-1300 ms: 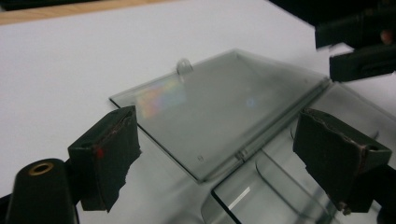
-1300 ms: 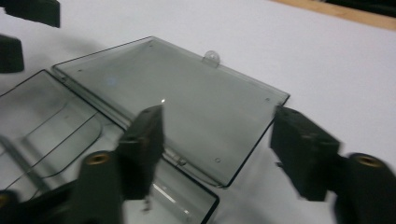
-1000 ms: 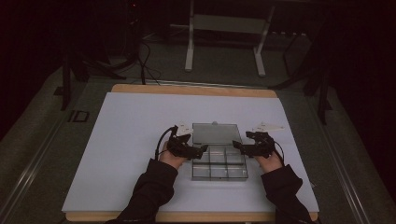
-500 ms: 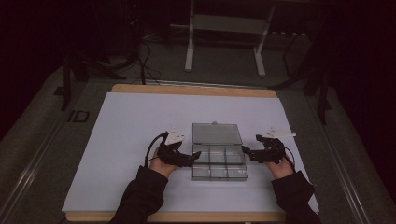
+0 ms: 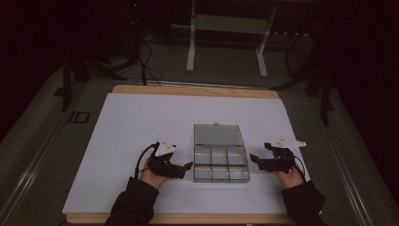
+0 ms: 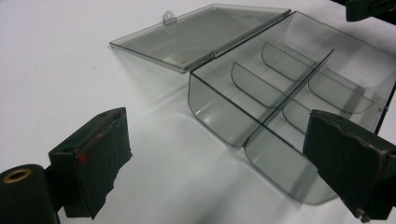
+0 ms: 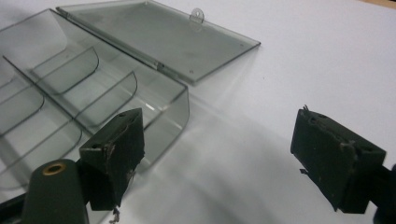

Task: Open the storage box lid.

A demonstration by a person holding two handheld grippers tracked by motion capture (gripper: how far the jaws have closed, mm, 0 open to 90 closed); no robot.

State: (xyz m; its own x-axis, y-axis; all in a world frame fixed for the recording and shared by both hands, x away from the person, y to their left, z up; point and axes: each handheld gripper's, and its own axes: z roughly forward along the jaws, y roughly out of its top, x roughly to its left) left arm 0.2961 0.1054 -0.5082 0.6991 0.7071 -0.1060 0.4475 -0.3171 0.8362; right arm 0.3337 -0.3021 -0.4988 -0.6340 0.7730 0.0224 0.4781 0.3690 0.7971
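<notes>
High view. A clear plastic compartment box (image 5: pixel 220 165) sits on the white-covered table (image 5: pixel 141 117), near the person's edge and about midway between the hands. Its lid (image 5: pixel 219 134) is folded back flat on the far side, latch tab pointing away. The left tongs (image 5: pixel 187 165) sit just beside the box's left wall, the right tongs (image 5: pixel 253 157) just beside its right wall; neither touches it. Six compartments, two rows of three, all look empty.

Risk, as I judge it: the box is light and empty with nothing holding it down. A nudge from one side alone would likely send it skating on the smooth cover, or swing it round on the hinge side.

Left gripper view. Tongs spread wide, nothing between them. The right-hand pad (image 6: pixel 348 163) stands in front of the box's near corner, the left pad (image 6: pixel 91 163) over bare table. Box (image 6: pixel 280 107) open, dividers curved, no contents. Lid (image 6: pixel 201 35) flat on the table. Closing here could pinch the thin wall at an angle and tip the box up or flex it.

Right gripper view. Tongs likewise apart and empty. One pad (image 7: pixel 114 156) overlaps the box's end wall, the other (image 7: pixel 336 158) sits over bare table. Box (image 7: pixel 84 98) empty in every cell I can see. Lid (image 7: pixel 159 37) lies open; a stray sweep across it could lever the hinge.
</notes>
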